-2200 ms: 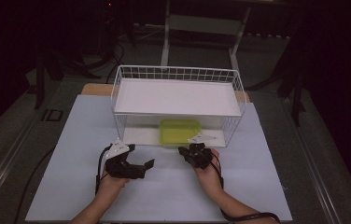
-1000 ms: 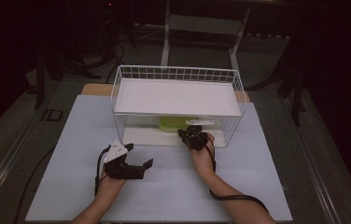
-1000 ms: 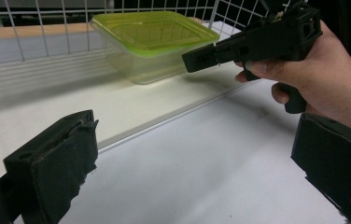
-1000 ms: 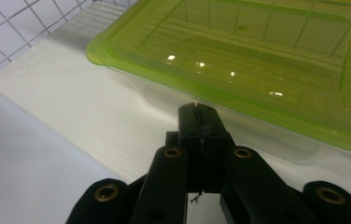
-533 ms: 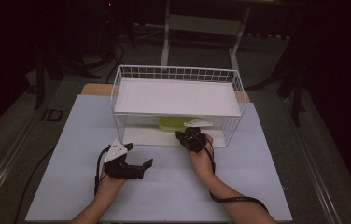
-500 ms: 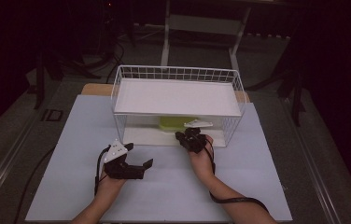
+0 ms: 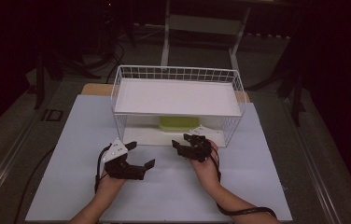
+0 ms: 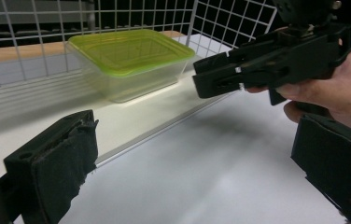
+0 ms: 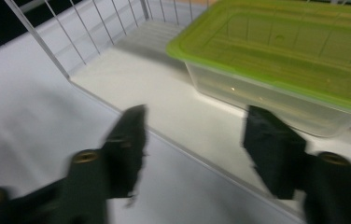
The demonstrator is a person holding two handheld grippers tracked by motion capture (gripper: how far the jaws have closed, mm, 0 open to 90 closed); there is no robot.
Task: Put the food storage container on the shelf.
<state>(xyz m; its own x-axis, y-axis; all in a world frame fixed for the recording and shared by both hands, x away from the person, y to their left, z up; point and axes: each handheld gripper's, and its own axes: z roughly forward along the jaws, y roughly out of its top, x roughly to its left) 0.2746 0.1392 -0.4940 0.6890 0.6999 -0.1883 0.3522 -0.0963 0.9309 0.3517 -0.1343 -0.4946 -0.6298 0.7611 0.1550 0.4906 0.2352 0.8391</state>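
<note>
A clear plastic container with a green lid (image 7: pixel 179 123) sits on the lower shelf of a white wire rack (image 7: pixel 178 73), under its upper board. My right gripper (image 7: pixel 183 142) hovers open just in front of that shelf's front edge. In the right gripper view the container (image 9: pixel 295 60) lies beyond the right gripper (image 9: pixel 201 154), apart from both jaws. My left gripper (image 7: pixel 140 155) rests open on the table to the left. The left gripper view shows the container (image 8: pixel 131 56) and the right gripper (image 8: pixel 267 60) past the left gripper (image 8: pixel 197 172).
The rack stands at the back middle of a pale table (image 7: pixel 61 154). Its wire walls (image 8: pixel 33 28) enclose the back and sides of the lower shelf (image 9: pixel 164 88). Open tabletop lies around both hands. Dark floor and stands surround the table.
The right gripper reached under the rack's shelf with the container, let go of it and drew back toward the person. The container now sits deeper inside. The left gripper stayed put.
</note>
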